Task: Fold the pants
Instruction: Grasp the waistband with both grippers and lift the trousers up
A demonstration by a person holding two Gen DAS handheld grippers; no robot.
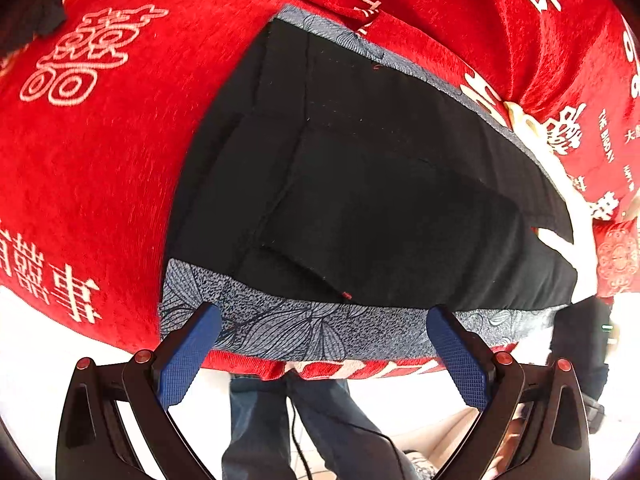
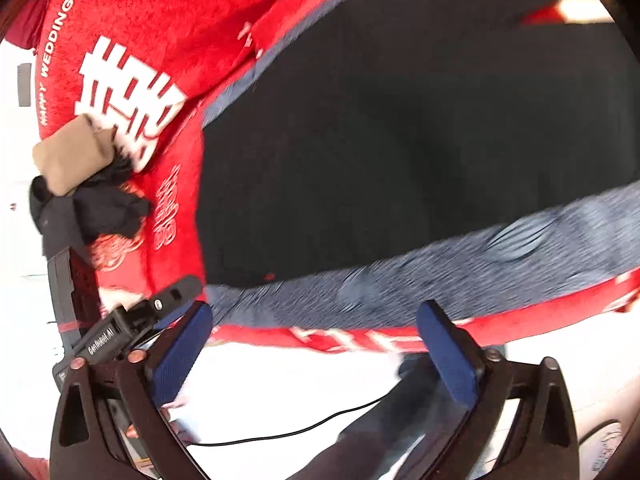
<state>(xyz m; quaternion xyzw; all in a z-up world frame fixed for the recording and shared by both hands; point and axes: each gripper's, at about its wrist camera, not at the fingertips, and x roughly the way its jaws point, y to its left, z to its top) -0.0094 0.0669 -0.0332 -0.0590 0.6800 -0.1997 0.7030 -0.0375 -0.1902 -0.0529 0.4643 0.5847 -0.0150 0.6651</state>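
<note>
Pants [image 1: 360,184], black with a grey leaf-print band, lie flat on my red cloth [image 1: 100,168], their band along its near edge. My left gripper [image 1: 320,356] hangs over that band, fingers wide apart, holding nothing. My right gripper [image 2: 316,350] likewise gapes empty by the band.

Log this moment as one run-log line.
task: fold pants | pants: flat on red cloth | left gripper: open, empty | right gripper: open, empty
</note>
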